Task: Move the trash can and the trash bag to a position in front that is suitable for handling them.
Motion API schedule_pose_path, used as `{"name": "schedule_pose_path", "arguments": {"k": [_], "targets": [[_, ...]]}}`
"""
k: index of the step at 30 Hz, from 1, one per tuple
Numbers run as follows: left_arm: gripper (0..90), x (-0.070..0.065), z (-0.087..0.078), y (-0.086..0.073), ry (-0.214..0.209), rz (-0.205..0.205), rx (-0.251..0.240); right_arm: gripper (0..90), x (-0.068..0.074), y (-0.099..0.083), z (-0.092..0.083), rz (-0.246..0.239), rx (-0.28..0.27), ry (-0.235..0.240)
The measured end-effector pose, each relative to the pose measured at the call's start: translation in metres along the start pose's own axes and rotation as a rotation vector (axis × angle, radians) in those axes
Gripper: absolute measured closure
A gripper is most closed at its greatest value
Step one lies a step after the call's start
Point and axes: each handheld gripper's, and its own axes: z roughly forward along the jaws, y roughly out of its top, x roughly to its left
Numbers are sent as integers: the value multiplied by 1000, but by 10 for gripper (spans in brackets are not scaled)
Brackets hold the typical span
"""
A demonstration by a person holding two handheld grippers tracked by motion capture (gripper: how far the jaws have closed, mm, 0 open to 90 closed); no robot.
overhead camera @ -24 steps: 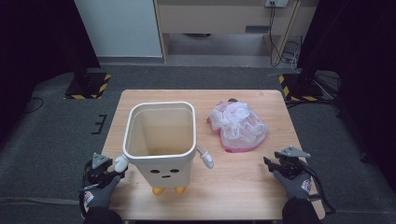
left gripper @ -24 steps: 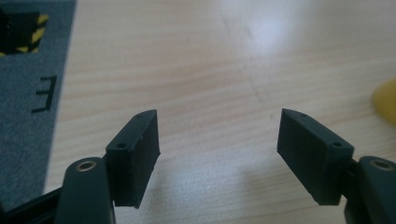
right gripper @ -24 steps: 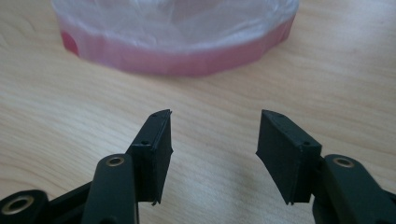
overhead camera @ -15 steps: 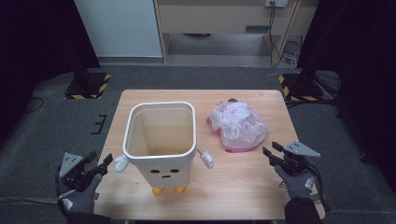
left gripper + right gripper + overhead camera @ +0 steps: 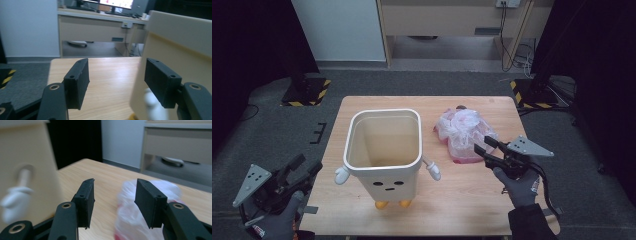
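The crumpled plastic bag (image 5: 464,134) lies on the table (image 5: 472,195) just right of the cream bin (image 5: 383,150). The right gripper (image 5: 482,150) hovers at the bag's near edge, fingers released; the left gripper (image 5: 309,167) hangs off the bin's left side, fingers released.

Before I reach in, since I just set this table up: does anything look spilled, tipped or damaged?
Nothing stands out. The cream bin stands upright on the table, its inside bare, and the crumpled plastic bag lies beside it, apart from it. No spill shows on the wood.
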Motion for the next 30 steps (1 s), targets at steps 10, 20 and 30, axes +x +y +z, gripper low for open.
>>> {"name": "schedule_pose_path", "arguments": {"k": [10, 20, 30], "targets": [[396, -34, 11, -5, -25, 83, 95, 480, 51, 13, 23, -25, 19, 190], [450, -36, 29, -24, -40, 103, 192, 487, 87, -7, 53, -36, 122, 313], [536, -33, 32, -29, -85, 79, 189, 614, 92, -16, 62, -61, 162, 306]]}}
